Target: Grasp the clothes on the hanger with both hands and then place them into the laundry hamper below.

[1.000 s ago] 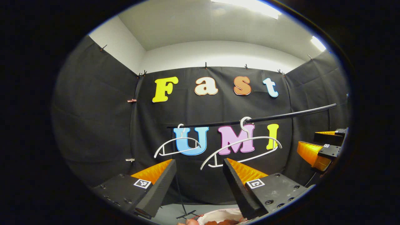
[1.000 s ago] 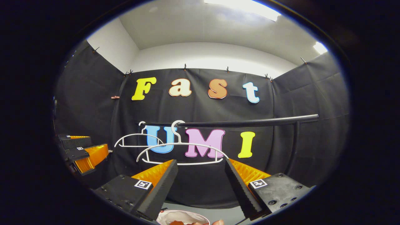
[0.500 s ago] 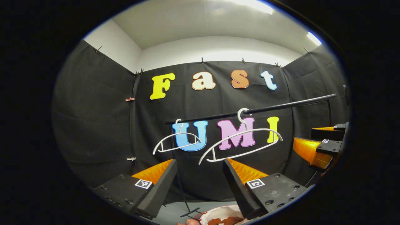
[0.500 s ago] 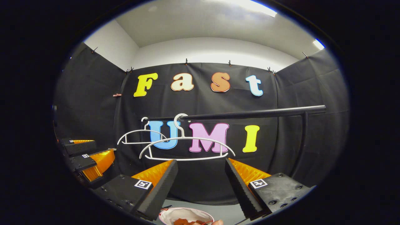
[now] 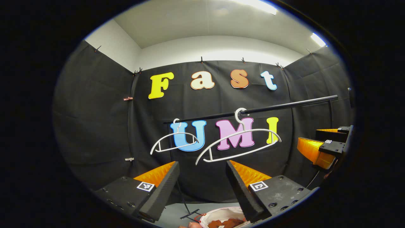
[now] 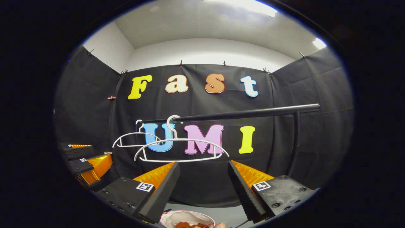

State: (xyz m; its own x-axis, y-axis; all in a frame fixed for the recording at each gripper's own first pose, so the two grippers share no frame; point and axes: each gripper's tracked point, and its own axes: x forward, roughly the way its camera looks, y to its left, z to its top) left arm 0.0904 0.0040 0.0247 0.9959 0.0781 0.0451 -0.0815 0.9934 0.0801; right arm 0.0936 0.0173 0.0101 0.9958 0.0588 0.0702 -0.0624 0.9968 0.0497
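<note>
Laundry hamper (image 5: 221, 213) and its clothes (image 5: 226, 222) cut off below.

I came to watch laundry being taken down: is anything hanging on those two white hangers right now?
No. In the right gripper view the near hanger and the far hanger hang bare on the rail.

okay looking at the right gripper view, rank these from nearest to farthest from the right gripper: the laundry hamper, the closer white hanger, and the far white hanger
1. Laundry hamper: just below the right gripper, at the bottom edge.
2. Closer white hanger: ahead and above, hooked on the black rail.
3. Far white hanger: behind it, further left along the rail.
</note>
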